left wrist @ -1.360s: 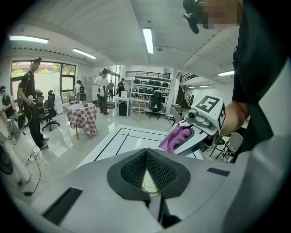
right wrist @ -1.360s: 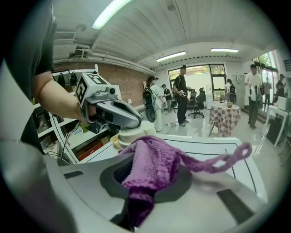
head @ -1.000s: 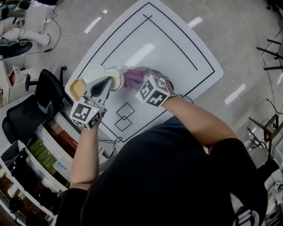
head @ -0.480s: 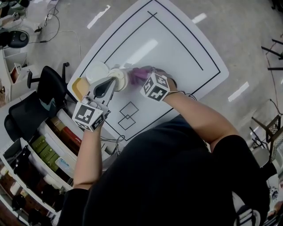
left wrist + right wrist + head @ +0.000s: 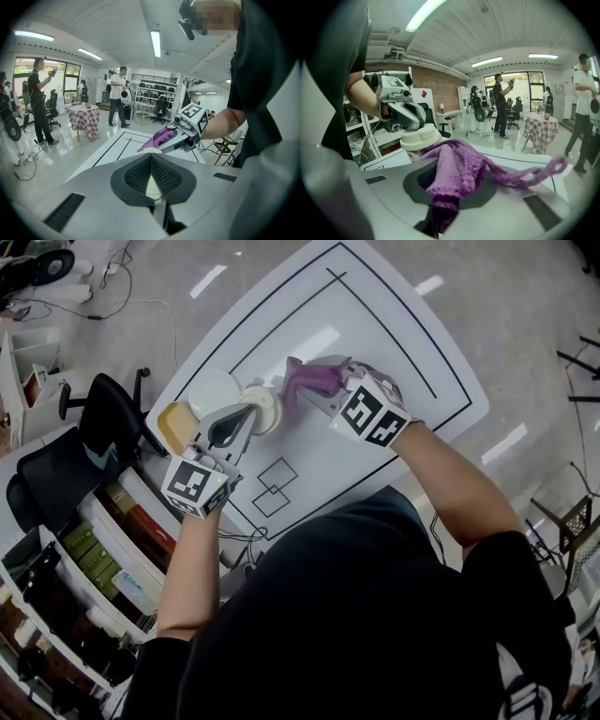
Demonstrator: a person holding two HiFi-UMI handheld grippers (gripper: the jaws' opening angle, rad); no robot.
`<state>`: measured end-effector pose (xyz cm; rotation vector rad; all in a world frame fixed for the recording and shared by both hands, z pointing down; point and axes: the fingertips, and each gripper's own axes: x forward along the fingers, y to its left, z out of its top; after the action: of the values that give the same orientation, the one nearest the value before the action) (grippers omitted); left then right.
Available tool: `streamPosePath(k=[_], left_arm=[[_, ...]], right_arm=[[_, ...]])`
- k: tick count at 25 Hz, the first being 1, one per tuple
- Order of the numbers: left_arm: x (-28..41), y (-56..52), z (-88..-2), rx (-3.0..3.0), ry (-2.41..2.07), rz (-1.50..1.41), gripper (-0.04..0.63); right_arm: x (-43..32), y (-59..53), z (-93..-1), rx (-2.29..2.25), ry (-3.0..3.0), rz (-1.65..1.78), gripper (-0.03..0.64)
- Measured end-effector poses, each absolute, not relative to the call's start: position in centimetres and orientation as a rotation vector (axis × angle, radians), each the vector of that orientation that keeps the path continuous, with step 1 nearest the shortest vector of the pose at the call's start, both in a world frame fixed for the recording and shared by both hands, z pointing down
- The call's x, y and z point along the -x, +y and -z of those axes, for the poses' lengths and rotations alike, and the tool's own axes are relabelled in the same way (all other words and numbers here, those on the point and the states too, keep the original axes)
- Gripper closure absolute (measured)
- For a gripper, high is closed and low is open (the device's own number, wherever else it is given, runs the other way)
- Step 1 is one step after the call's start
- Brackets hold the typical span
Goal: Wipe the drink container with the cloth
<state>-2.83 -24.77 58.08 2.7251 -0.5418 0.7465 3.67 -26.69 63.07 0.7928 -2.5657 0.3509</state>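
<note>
My left gripper (image 5: 251,412) is shut on the drink container (image 5: 265,407), a small pale bottle with a white ribbed cap (image 5: 421,136), held above the white table (image 5: 403,343). In the left gripper view a cream sliver of the container (image 5: 152,183) shows between the closed jaws. My right gripper (image 5: 323,382) is shut on the purple cloth (image 5: 311,378), just right of the container. The cloth (image 5: 457,171) bunches out of the jaws right beside the cap, and a loose end trails to the right. From the left gripper view the right gripper (image 5: 180,137) and cloth (image 5: 161,138) lie straight ahead.
A white round lid (image 5: 214,392) and a tan dish (image 5: 172,426) lie at the table's left corner. A black chair (image 5: 103,427) and shelves (image 5: 103,549) stand on the left. Several people (image 5: 38,101) and a checked-cloth table (image 5: 84,119) are farther off in the room.
My right gripper has swung with the cloth from the container's near side up to its far right. The left gripper has kept the container almost still.
</note>
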Motion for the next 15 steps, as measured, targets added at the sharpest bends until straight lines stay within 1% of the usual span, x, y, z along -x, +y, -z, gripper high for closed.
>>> streamPosePath(k=[3, 7, 15], left_arm=[[2.9, -24.7, -58.0, -2.723, -0.535, -0.749, 0.574], [2.8, -24.8, -58.1, -2.727, -0.534, -0.746, 0.574], [2.6, -24.8, -58.0, -2.720, -0.535, -0.748, 0.574]], right_arm=[[-2.4, -27.9, -61.1, -0.728, -2.616, -0.272, 0.533], [-0.4, -28.5, -61.4, -0.642, -2.622, -0.214, 0.537], [1.0, -29.1, -67.0, -0.585, -2.542, -0.236, 0.540]])
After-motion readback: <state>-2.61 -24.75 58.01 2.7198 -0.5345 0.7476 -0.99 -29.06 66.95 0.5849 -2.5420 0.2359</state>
